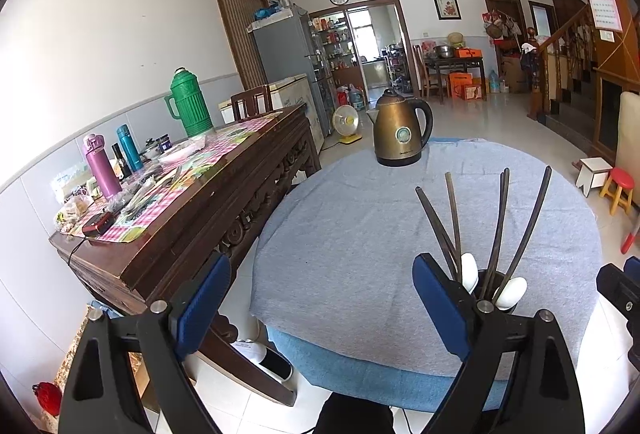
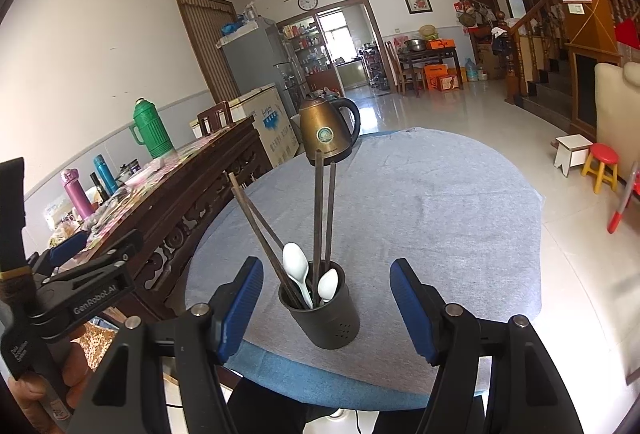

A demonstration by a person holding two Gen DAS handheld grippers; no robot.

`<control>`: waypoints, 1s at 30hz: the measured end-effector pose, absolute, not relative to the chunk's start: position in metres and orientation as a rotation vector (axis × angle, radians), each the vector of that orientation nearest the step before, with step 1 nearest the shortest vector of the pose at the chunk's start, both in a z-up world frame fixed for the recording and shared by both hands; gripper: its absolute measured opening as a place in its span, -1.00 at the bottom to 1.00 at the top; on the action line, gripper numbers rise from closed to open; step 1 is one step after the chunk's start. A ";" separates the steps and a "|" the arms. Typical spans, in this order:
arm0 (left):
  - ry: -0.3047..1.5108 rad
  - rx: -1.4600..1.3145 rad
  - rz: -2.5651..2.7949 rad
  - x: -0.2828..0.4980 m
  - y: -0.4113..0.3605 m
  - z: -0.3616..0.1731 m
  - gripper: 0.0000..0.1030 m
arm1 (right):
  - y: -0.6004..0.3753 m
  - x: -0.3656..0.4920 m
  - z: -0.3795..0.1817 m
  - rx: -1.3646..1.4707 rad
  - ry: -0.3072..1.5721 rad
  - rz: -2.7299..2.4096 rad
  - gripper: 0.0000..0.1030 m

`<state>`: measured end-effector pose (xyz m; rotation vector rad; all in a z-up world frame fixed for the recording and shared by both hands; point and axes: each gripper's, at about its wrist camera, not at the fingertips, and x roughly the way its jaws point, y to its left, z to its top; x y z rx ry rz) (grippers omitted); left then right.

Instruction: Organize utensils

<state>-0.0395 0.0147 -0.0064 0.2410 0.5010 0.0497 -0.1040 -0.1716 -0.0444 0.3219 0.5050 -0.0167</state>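
A dark utensil holder [image 2: 326, 318] stands near the front edge of the round table covered in grey cloth [image 2: 420, 209]. It holds several dark chopsticks [image 2: 318, 209] and two white spoons [image 2: 298, 270]. My right gripper [image 2: 326, 308] is open and empty, its blue pads on either side of the holder without touching it. In the left wrist view the holder [image 1: 490, 284] is partly hidden behind the right finger of my left gripper [image 1: 320, 308], which is open and empty, left of the holder. The chopsticks [image 1: 500, 226] fan out above it.
A bronze electric kettle [image 1: 400, 131] stands at the far side of the table. A carved wooden sideboard [image 1: 192, 226] with flasks and clutter runs along the left. A red stool [image 2: 602, 165] and a small white stool [image 2: 572, 151] are on the floor at right.
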 end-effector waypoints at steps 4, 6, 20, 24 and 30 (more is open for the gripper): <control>0.511 0.238 0.036 -0.039 0.014 -0.005 0.79 | -0.173 -0.103 -0.046 0.330 0.507 -0.018 0.36; 0.513 0.237 0.037 -0.039 0.014 -0.006 0.79 | -0.174 -0.104 -0.046 0.330 0.507 -0.018 0.36; 0.517 0.227 0.042 -0.039 0.017 -0.009 0.79 | -0.167 -0.107 -0.042 0.311 0.493 -0.017 0.36; 0.519 0.220 0.042 -0.039 0.020 -0.010 0.80 | -0.164 -0.107 -0.040 0.304 0.491 -0.017 0.36; 0.519 0.207 0.046 -0.040 0.024 -0.010 0.79 | -0.160 -0.109 -0.038 0.293 0.486 -0.015 0.36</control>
